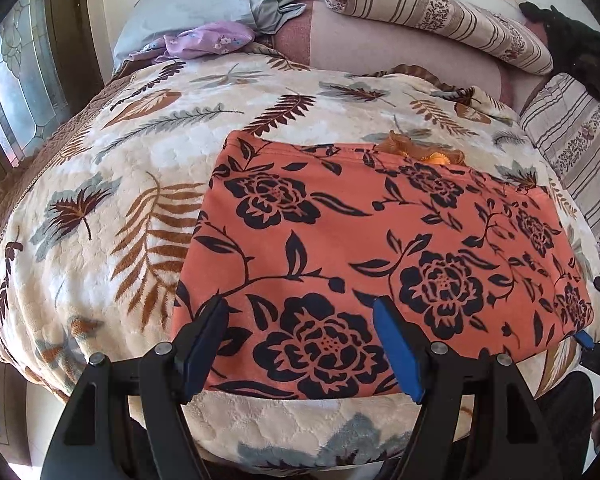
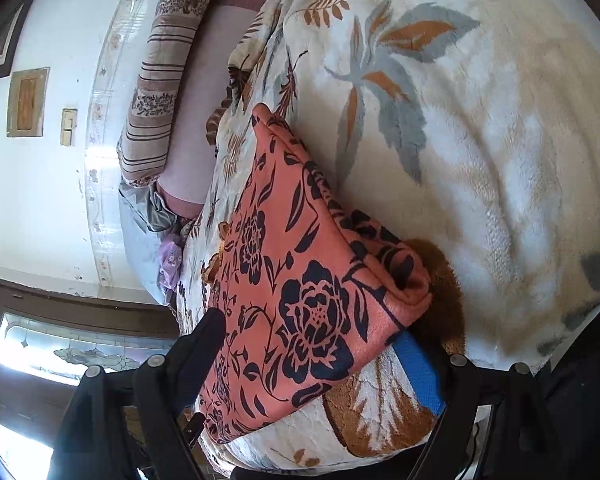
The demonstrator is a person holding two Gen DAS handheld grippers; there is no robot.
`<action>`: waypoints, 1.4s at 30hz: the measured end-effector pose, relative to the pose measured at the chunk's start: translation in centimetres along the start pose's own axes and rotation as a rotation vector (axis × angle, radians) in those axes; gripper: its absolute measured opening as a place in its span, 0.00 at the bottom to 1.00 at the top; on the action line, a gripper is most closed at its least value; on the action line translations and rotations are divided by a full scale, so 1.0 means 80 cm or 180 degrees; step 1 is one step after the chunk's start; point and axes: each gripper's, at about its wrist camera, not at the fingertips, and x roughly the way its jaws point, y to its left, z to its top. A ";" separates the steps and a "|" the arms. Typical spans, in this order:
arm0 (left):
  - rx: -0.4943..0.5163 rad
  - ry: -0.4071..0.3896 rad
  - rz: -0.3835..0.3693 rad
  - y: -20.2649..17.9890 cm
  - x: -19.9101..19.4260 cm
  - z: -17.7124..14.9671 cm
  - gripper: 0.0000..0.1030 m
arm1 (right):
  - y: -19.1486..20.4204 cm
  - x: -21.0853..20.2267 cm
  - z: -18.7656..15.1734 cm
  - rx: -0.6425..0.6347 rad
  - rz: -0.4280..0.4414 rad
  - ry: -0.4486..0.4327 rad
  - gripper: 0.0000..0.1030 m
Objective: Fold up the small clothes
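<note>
While the orange floral garment (image 1: 380, 248) lies folded into a flat rectangle on the leaf-print blanket (image 1: 112, 184), near the blanket's near edge, both grippers sit at its near side. Left gripper (image 1: 300, 344): jaws spread wide, hovering over the garment's near-left part, nothing between the blue pads (image 1: 398, 356). Right gripper (image 2: 320, 360): jaws also apart, straddling the garment's near-right corner; one blue pad (image 2: 420, 376) sits under the cloth edge, the dark finger on the other side of it. Can't tell if that's a real pinch — looks loose. Something frilly and orange (image 1: 420, 148) pokes out at the garment's far edge. Beyond the blanket: striped bolster pillow (image 1: 440, 16) far right, grey-blue pillow (image 1: 204, 4) and a lilac floral cloth (image 1: 208, 38) far left.
</note>
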 end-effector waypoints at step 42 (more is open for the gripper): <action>0.0433 0.0214 -0.0194 -0.101 0.087 0.008 0.90 | 0.042 0.035 0.019 -0.0623 -0.0827 -0.0024 0.68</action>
